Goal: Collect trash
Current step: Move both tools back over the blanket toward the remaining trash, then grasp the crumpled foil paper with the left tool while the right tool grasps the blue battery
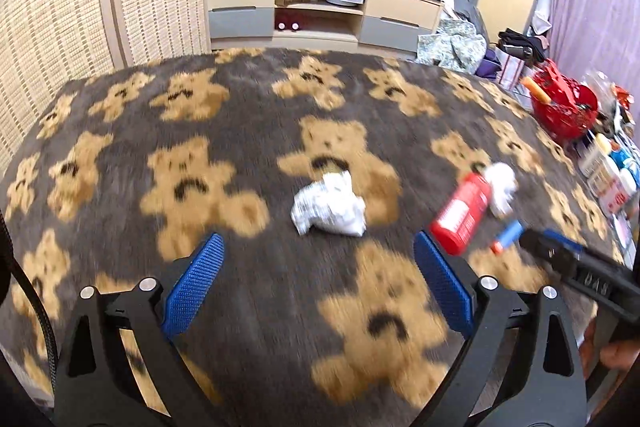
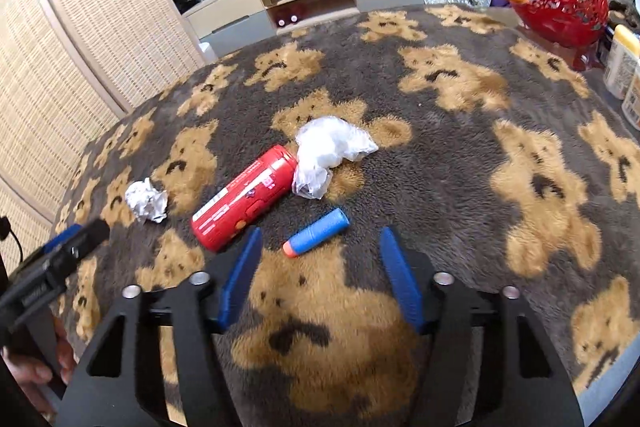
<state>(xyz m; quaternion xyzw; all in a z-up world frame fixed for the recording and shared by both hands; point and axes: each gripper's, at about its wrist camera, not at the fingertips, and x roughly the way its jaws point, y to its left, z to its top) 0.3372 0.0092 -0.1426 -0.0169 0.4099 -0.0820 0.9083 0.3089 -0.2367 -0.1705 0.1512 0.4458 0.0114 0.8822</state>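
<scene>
On the teddy-bear blanket lie a crumpled foil-like wad (image 1: 330,205) (image 2: 146,202), a red can (image 1: 462,213) (image 2: 244,197) on its side, a white crumpled plastic bag (image 1: 500,187) (image 2: 326,151) touching the can's end, and a small blue tube with an orange cap (image 1: 508,235) (image 2: 315,233). My left gripper (image 1: 318,259) is open and empty, just short of the wad. My right gripper (image 2: 320,255) is open and empty, with the blue tube just beyond its fingertips. Each gripper shows at the edge of the other's view.
A red openwork basket (image 2: 560,7) (image 1: 564,111) with an orange stick stands at the far right edge. Bottles and jars (image 2: 624,67) (image 1: 608,171) stand beside it. A TV cabinet (image 1: 320,11) and a woven screen (image 1: 60,7) stand beyond the blanket (image 2: 460,163).
</scene>
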